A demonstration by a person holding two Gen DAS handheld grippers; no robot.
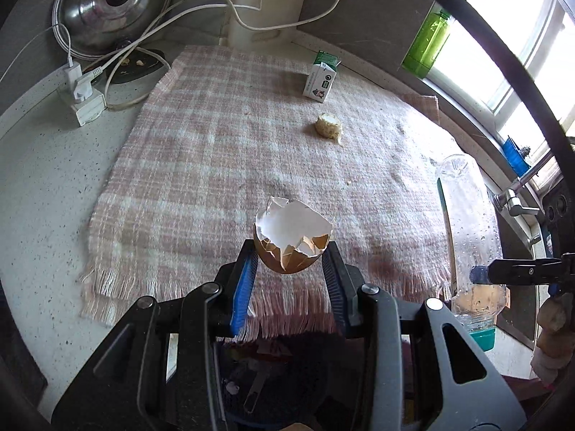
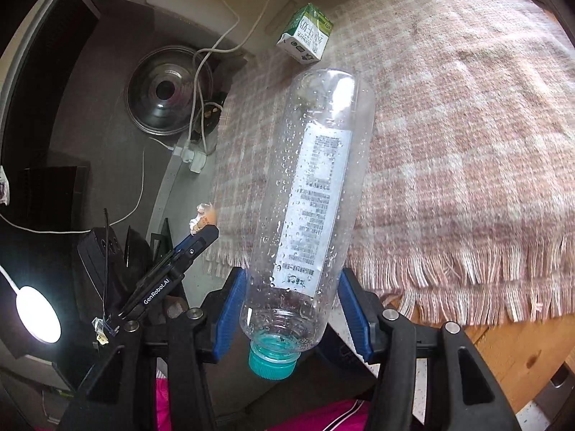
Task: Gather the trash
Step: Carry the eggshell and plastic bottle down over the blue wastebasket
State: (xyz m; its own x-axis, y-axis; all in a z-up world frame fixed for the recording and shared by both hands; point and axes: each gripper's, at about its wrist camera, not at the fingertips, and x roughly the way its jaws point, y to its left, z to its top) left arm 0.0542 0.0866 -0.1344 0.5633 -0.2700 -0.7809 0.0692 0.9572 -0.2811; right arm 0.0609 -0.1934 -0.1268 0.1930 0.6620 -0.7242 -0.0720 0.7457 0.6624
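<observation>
plaid cloth (image 1: 222,165) spread ahead of both tongs | right gripper (image 2: 293,309) clamps plastic bottle (image 2: 312,194), droplets inside, long axis forward, teal cap toward camera | left gripper (image 1: 290,262) pinches eggshell (image 1: 293,237), hollow, broken opening up | milk carton (image 1: 321,78) upright, far ahead | food scrap (image 1: 327,126) nearer

A home kitchen is indicated by a speckled counter (image 1: 43,186), pot lid (image 1: 111,7) and faucet (image 1: 517,194).

plaid cloth (image 1: 215,165) on counter | pot lid (image 1: 111,3) back-left | pwr strip (image 1: 84,102) w/ cords
</observation>
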